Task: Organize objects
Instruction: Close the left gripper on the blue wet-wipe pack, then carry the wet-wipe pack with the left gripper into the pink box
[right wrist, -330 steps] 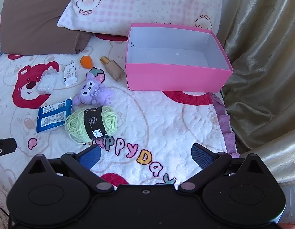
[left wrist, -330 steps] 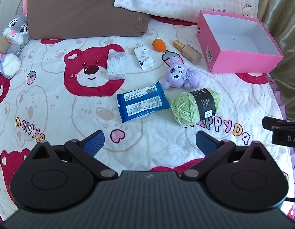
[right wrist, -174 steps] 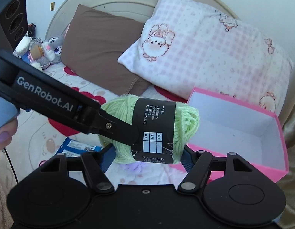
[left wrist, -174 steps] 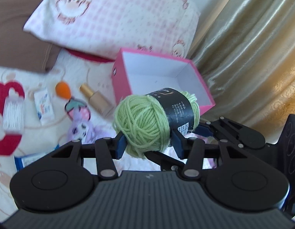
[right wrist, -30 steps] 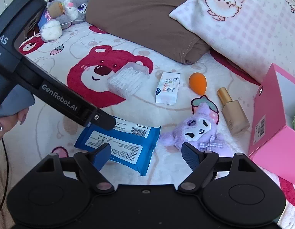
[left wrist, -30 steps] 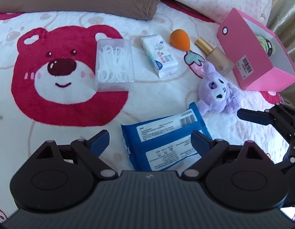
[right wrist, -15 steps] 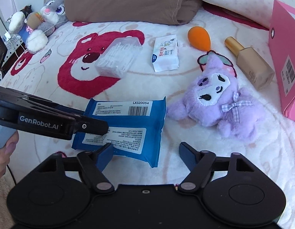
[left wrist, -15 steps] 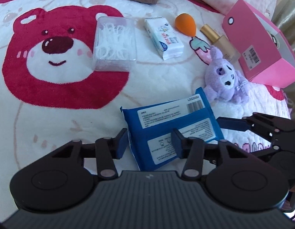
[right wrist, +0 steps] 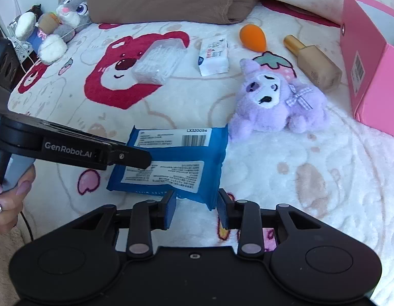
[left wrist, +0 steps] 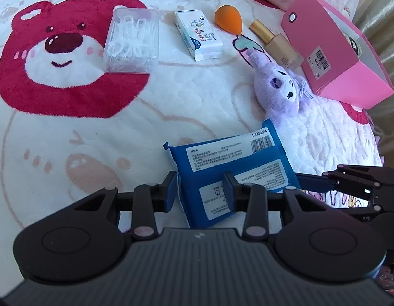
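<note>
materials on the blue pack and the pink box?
Flat blue wipes-style pack: looks like soft plastic film, slightly glossy, crimped end seams, printed white labels. Open pink rectangular box: probably matte coated cardboard, with thin straight walls, crisp folded corners, a barcode sticker.

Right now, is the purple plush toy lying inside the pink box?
No, the purple plush toy lies on the bedspread beside the pink box, outside it.
</note>
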A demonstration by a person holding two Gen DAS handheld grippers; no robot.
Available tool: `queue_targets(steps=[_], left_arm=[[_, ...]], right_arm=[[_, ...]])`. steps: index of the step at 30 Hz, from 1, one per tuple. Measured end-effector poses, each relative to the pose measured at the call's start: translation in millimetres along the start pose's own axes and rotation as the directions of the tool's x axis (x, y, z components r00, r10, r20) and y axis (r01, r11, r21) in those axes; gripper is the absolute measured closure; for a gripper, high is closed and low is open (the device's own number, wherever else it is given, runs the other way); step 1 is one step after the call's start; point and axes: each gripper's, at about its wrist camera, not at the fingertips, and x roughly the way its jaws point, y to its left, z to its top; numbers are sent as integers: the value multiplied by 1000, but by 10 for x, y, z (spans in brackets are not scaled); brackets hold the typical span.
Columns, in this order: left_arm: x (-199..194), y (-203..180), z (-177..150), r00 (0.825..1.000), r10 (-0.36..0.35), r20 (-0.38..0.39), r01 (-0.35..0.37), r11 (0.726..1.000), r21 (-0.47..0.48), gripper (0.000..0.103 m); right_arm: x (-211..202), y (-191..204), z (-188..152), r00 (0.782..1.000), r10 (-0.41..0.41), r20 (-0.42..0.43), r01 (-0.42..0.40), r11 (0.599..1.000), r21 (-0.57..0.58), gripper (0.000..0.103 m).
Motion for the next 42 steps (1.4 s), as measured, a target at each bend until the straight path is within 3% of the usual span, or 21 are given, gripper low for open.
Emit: queue_targets(steps=[5,7,8,10,12,17,20,24,27,29,33,35,42], left_arm=[[9,-51,-14,1000,6,11,-7,999,42,64],[-1,-70,-28,1000,-3,19,2,999,51,64],[-4,-73,-27,1000,-6,20,5,999,50,64],[-7,-85,-47,1000,-4,28,2,998,55,64],[1,-122,-66,999,20,30,-22,996,85,63],[14,-102,-56,999,33,18,-34,997,62,62],[27,-16,-41,1000,1,11,-1,1000,13,59],[48,51,-45,1000,-26,14,27,999,-31,56],[38,72,-41,999,-46,14,46,998,-52,62],[10,67,-60,999,-48,22,49,997,-54,68],[-106,33,-127,999,-50,20,51,996,-77,69],[-181,-23,-197,999,-42,29,45,996,-81,69],[-540,-305,-223,989,-110,96,121,986,-112,69]], right_arm=[[-29,-34,37,998,68,-2,-68,998,-6,58],[-23,23,37,999,49,0,-49,998,-43,58],[2,39,34,999,32,-5,-33,998,-63,60],[44,63,32,1000,-9,-11,8,994,-113,77],[27,61,37,1000,-13,-10,12,990,-138,79],[18,-93,64,999,36,-15,-37,998,-46,74],[1,-134,77,998,61,-17,-61,998,2,61],[-49,-74,91,998,57,13,-57,998,-19,53],[52,-99,133,998,65,20,-65,998,-8,53],[149,-124,122,995,96,-4,-96,995,11,61],[48,39,8,997,67,27,-64,992,-113,68],[-26,24,-25,995,98,7,-97,991,-92,68],[-429,-146,-57,993,118,16,-118,993,-2,68]])
